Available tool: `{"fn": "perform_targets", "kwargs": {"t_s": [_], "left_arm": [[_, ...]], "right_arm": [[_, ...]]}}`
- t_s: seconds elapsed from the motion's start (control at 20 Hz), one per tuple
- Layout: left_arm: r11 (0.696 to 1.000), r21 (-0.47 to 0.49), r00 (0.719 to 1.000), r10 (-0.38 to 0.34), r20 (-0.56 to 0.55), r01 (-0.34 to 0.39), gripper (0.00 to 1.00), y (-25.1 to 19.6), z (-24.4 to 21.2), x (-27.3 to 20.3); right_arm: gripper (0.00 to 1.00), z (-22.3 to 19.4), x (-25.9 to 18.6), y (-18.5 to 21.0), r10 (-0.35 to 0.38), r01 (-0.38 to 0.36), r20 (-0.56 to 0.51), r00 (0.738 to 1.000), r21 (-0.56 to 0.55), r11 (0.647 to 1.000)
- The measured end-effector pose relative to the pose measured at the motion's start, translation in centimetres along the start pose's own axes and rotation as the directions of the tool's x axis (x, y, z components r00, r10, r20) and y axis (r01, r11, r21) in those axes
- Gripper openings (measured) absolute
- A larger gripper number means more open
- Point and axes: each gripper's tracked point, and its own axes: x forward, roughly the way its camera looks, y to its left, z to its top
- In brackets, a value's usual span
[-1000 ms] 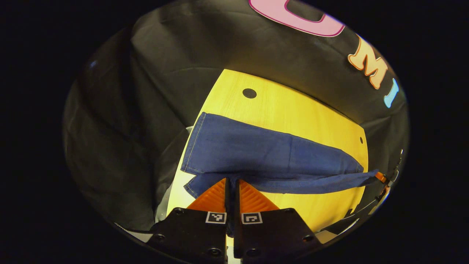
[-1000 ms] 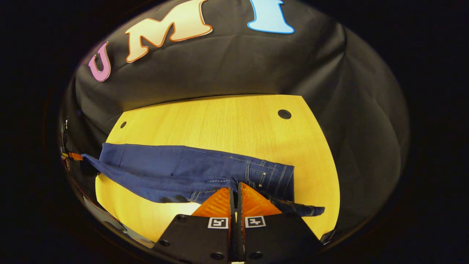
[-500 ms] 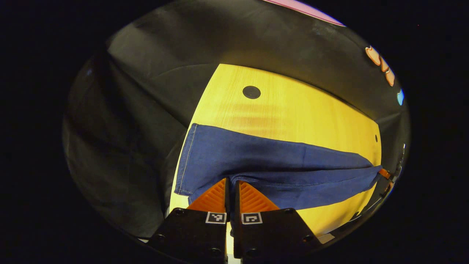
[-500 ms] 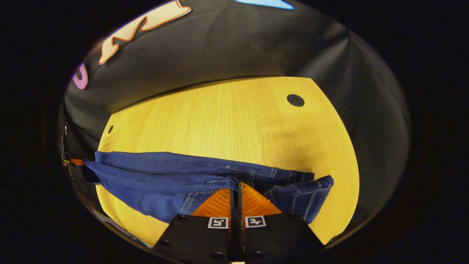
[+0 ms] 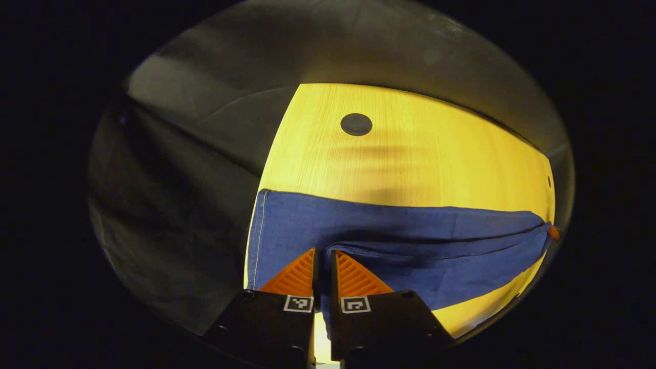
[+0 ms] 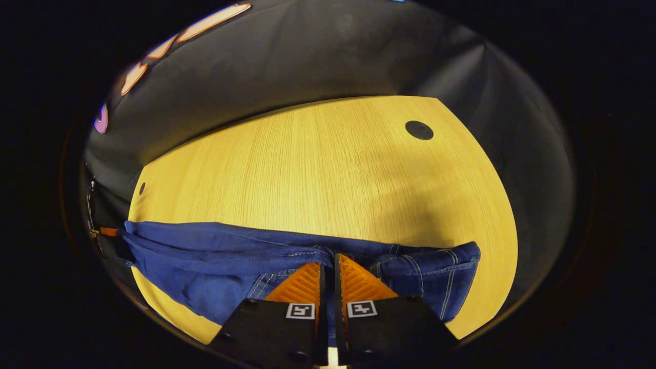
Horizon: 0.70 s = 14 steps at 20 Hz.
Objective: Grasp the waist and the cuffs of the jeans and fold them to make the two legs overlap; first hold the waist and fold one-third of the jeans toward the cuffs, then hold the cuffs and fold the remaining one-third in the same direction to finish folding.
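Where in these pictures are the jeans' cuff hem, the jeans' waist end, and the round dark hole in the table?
cuff hem (image 5: pixel 258 230), left gripper view, stitched edge of the leg opening.
waist end (image 6: pixel 435 274), right gripper view, stitched denim by the waistband.
table hole (image 6: pixel 419 130), right gripper view, centre of the dark disc.

Blue jeans (image 5: pixel 410 241), legs overlapped lengthwise on the table

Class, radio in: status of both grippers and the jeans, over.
Left gripper shut on jeans cuff end. Right gripper shut on waist end. Table beyond bare.
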Motion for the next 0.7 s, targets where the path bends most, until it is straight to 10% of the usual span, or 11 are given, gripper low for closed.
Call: {"fn": "perform_targets", "kwargs": {"t_s": [0.2, 0.35, 0.55, 0.7], "left_arm": [[0.998, 0.027, 0.998, 0.057, 0.030, -0.058, 0.10, 0.6, 0.9, 0.1], [0.985, 0.062, 0.985, 0.153, 0.082, -0.159, 0.68, 2.6, 2.3, 0.0], [0.961, 0.052, 0.945, 0.254, 0.208, -0.270, 0.88, 4.0, 4.2, -0.5], [0.957, 0.013, 0.918, 0.273, 0.289, -0.289, 0.90, 3.4, 4.0, -0.1]], "right_arm": [[0.20, 0.8, 0.1, -0.1, 0.001, -0.001, 0.044, 0.999, -0.011, 1.000], [0.50, 1.6, -0.1, -0.3, 0.011, -0.013, 0.073, 0.997, 0.029, 0.999], [0.87, 2.6, -0.5, -0.9, 0.011, -0.015, 0.125, 0.992, 0.025, 1.000], [0.92, 3.7, -0.8, -1.8, 0.005, -0.007, 0.188, 0.982, 0.011, 1.000]]}}
